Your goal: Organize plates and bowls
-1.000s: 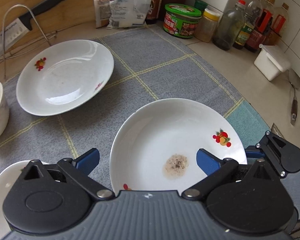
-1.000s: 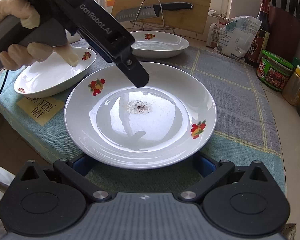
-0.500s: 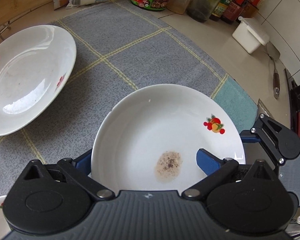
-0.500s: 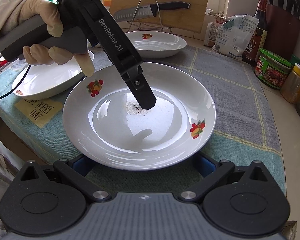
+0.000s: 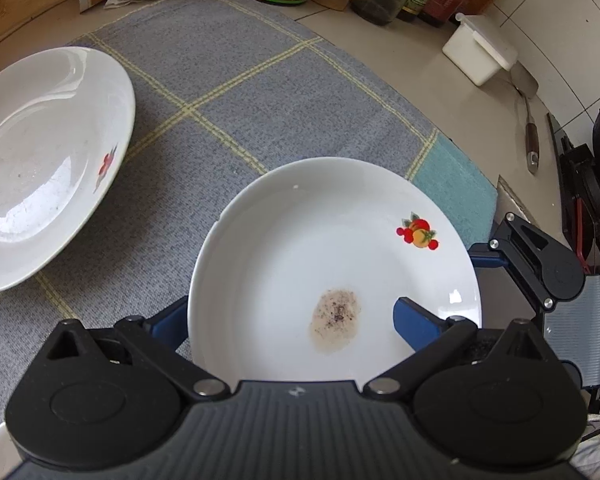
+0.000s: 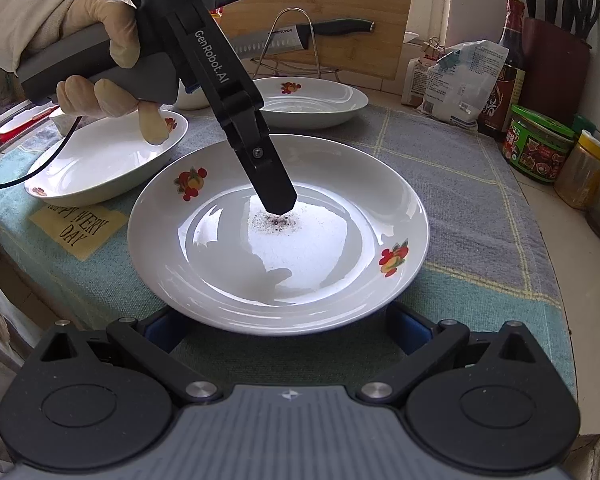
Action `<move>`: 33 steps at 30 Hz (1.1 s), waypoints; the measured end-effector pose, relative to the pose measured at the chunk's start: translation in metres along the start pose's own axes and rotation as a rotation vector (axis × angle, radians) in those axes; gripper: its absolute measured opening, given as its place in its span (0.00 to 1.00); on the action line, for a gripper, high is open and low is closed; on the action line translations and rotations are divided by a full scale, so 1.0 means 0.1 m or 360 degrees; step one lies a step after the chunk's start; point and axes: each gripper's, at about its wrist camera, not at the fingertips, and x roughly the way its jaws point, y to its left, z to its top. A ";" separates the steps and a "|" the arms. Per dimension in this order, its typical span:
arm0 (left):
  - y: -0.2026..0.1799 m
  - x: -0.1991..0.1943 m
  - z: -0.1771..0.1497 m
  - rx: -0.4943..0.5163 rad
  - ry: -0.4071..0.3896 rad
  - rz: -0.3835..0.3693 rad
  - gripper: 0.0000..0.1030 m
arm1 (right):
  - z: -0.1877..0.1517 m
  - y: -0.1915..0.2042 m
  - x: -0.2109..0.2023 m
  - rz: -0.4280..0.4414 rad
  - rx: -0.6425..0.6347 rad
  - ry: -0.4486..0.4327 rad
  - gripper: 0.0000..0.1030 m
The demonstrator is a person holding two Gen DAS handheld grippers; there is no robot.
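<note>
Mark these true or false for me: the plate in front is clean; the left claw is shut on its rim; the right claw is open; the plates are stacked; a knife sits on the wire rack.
1. The plate in front is clean. False: the stained plate has a brownish speckled stain near its middle.
2. The left claw is shut on the rim. False: it is open, one finger over the plate's inside, the other outside the rim.
3. The right claw is open. True.
4. The plates are stacked. False: the side plate and far plate each lie singly on the cloth.
5. A knife sits on the wire rack. True.
</note>
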 end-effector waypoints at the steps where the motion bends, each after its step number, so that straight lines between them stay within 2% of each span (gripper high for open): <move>1: -0.01 0.00 0.00 0.0014 0.0007 -0.0007 0.99 | 0.00 0.00 0.00 -0.0002 0.0002 -0.0006 1.00; 5: -0.02 0.03 0.04 0.0062 0.0052 -0.0054 0.98 | -0.03 0.01 -0.01 -0.0002 -0.0001 -0.0043 1.00; 9: 0.03 0.01 0.09 0.0044 0.0084 -0.0105 0.97 | -0.06 0.01 -0.02 0.0011 -0.0014 -0.0078 1.00; 17: 0.04 0.04 0.16 0.0048 0.0143 -0.0153 0.97 | -0.04 -0.01 -0.01 0.0054 -0.0050 -0.0070 1.00; 33: 0.09 0.03 0.23 0.0053 0.0206 -0.0218 0.95 | 0.09 0.00 0.04 0.0071 -0.0071 0.0039 1.00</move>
